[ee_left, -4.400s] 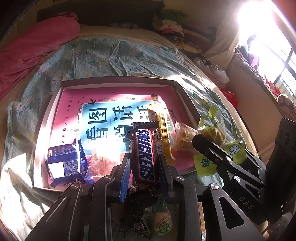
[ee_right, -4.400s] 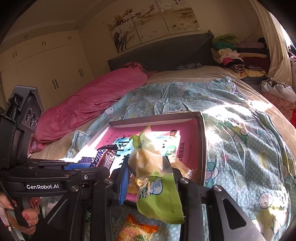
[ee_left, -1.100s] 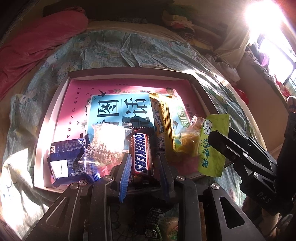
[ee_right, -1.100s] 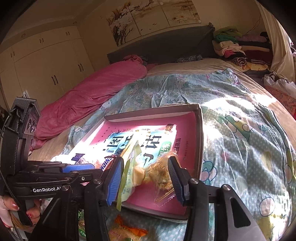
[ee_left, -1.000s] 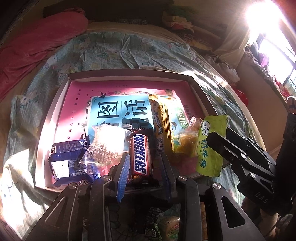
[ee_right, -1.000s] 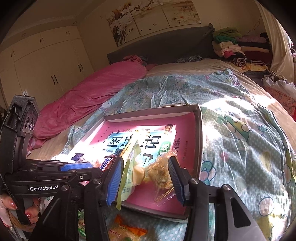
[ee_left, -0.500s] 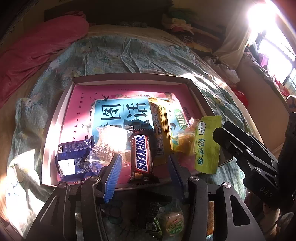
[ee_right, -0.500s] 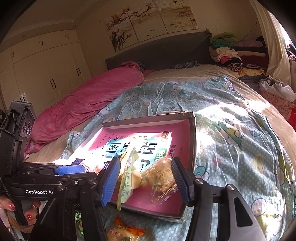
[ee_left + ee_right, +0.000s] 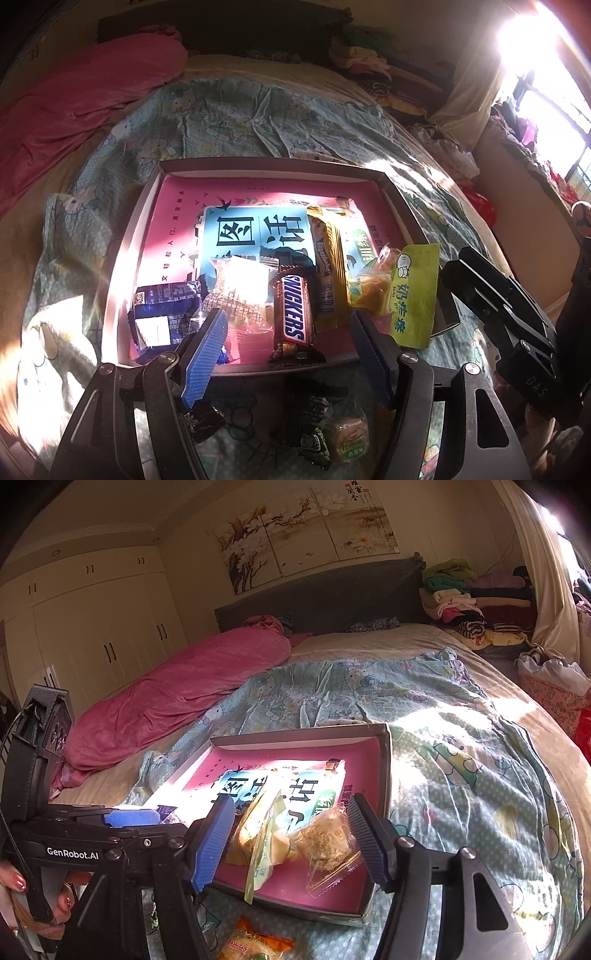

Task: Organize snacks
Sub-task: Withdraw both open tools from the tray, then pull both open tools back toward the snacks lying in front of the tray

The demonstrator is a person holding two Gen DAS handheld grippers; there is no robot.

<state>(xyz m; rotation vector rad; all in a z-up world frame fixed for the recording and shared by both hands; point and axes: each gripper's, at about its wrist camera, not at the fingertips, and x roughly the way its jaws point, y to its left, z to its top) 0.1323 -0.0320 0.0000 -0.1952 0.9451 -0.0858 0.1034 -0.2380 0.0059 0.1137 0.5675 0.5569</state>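
Note:
A pink-lined box lid (image 9: 147, 206) lies on the bed and holds snacks: a Snickers bar (image 9: 294, 314), a blue packet (image 9: 162, 314), a clear-wrapped cake (image 9: 240, 291), a yellow bar (image 9: 328, 266) and a green pouch (image 9: 413, 295). My left gripper (image 9: 288, 354) is open and empty just behind the Snickers bar. My right gripper (image 9: 288, 842) is open and empty, near the green pouch (image 9: 262, 845) and a clear-wrapped pastry (image 9: 325, 842) at the box's near edge (image 9: 303, 908).
Loose snacks lie on the blue cartoon bedspread (image 9: 258, 110) in front of the box: dark wrapped candies (image 9: 314, 421), a green-label cake (image 9: 347, 439) and an orange packet (image 9: 255, 945). A pink quilt (image 9: 177, 686) lies at the left. Folded clothes (image 9: 465, 594) are stacked by the headboard.
My left gripper let go of the Snickers bar, which now lies in the box, and drew back. My right gripper released the green pouch earlier and has also pulled back a little.

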